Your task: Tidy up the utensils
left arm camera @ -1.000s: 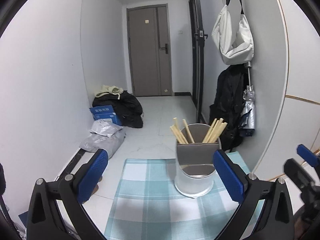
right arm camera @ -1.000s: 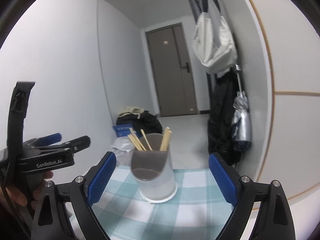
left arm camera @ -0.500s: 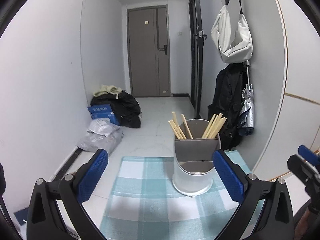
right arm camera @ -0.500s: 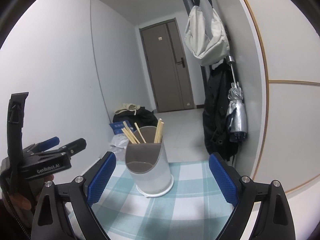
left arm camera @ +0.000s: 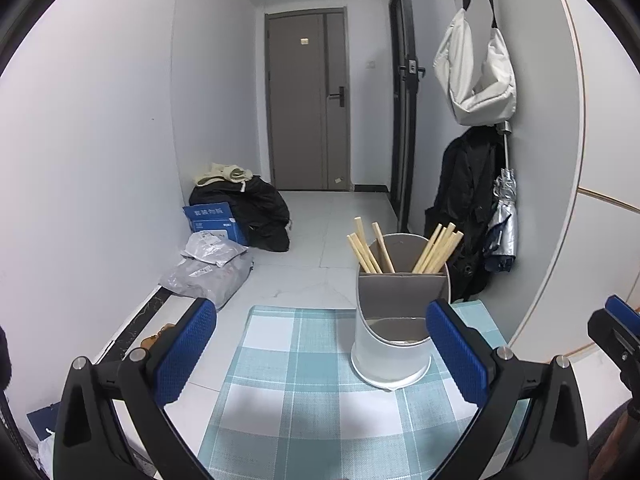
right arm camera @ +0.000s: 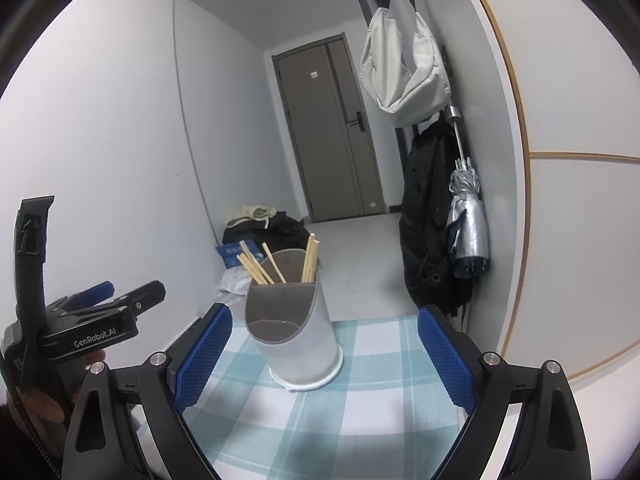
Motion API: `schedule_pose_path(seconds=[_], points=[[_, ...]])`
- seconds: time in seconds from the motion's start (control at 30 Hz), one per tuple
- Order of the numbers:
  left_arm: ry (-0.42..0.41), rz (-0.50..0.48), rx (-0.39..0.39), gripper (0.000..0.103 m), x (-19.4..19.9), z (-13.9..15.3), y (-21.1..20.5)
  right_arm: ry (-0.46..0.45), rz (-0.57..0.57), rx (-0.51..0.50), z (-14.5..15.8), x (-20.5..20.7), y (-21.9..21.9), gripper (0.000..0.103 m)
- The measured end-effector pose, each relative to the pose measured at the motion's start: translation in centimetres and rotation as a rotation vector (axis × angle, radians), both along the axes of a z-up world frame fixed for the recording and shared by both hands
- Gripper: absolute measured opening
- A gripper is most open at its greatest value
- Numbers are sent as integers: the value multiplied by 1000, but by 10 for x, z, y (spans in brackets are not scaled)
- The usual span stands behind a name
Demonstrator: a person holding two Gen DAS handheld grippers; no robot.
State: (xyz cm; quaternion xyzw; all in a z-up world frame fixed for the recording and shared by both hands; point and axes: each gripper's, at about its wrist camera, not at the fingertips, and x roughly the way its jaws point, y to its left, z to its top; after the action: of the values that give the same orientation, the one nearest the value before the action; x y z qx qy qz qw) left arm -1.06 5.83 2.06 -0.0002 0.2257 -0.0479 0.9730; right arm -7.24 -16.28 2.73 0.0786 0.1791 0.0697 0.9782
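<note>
Both tools have pulled back a little, so the holder (left arm camera: 394, 312) now sits lower in the middle of each frame. Your left gripper (left arm camera: 320, 350) and right gripper (right arm camera: 325, 354) are wide open and hold nothing. One white holder stands on the checked cloth (left arm camera: 296, 380). About eight chopsticks (left arm camera: 438, 248) stick up from its back part, in two bunches; its front part looks empty. No loose utensil shows, so sorting looks done. Next, you'd have to find one.
</note>
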Motion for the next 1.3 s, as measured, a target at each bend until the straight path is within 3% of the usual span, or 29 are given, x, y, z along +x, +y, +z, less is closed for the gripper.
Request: schedule_pose_path(seconds=[1.3], points=[[0,-1,-3,102,-1,-2,-4,12,-26,15,0,-3,-6,95]])
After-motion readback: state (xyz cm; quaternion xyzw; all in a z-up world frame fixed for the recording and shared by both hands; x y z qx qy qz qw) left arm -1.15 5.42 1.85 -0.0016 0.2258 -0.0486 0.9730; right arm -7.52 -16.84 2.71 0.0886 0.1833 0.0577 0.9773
